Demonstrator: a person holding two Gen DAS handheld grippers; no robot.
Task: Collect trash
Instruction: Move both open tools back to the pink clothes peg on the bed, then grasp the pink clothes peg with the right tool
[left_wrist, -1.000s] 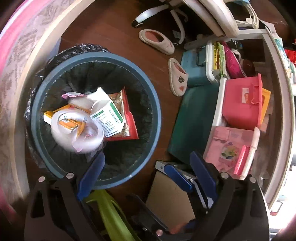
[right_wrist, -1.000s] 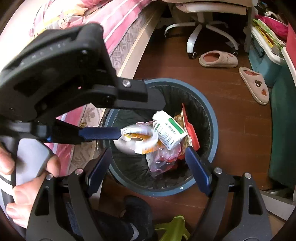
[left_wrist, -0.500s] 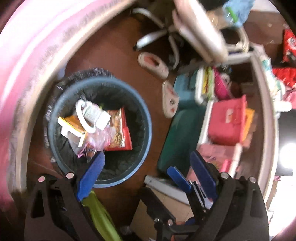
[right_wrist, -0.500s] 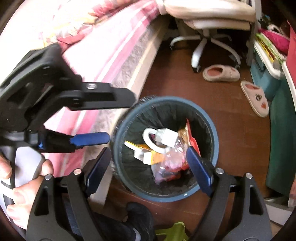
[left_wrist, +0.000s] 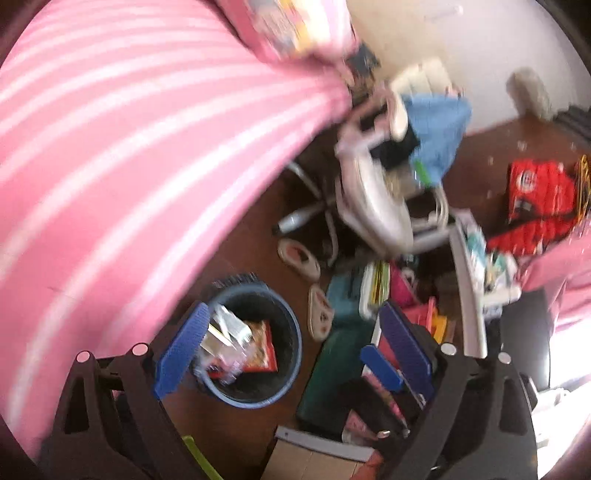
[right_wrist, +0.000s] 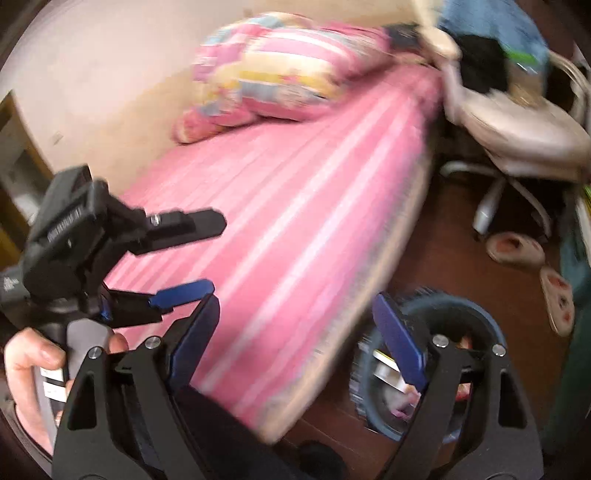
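My view of the trash bin (left_wrist: 291, 343) is smeared, but I can make it out as a round blue-rimmed tub with a black liner, standing on the dark wood floor (left_wrist: 255, 266) just beside the bed's edge. Inside it I see a red snack wrapper (left_wrist: 264, 350), a white carton (left_wrist: 229, 326) and crumpled clear plastic, heaped toward one side. My left gripper (left_wrist: 291, 347) has its blue pads spread wide with nothing between them. My right gripper (right_wrist: 295, 336) is also empty, and its jaws are opening. In the right wrist view the left gripper (right_wrist: 184, 258) shows held in a hand (right_wrist: 29, 365). The bed (right_wrist: 295, 206) carries a pink sheet with pale stripes and a soft patterned pillow (right_wrist: 277, 70). Beyond the bin lie two beige slippers (left_wrist: 301, 254), then a pale swivel chair (left_wrist: 369, 199) with blue cloth over it, and a cluttered shelf (left_wrist: 469, 280) of pink and teal boxes.
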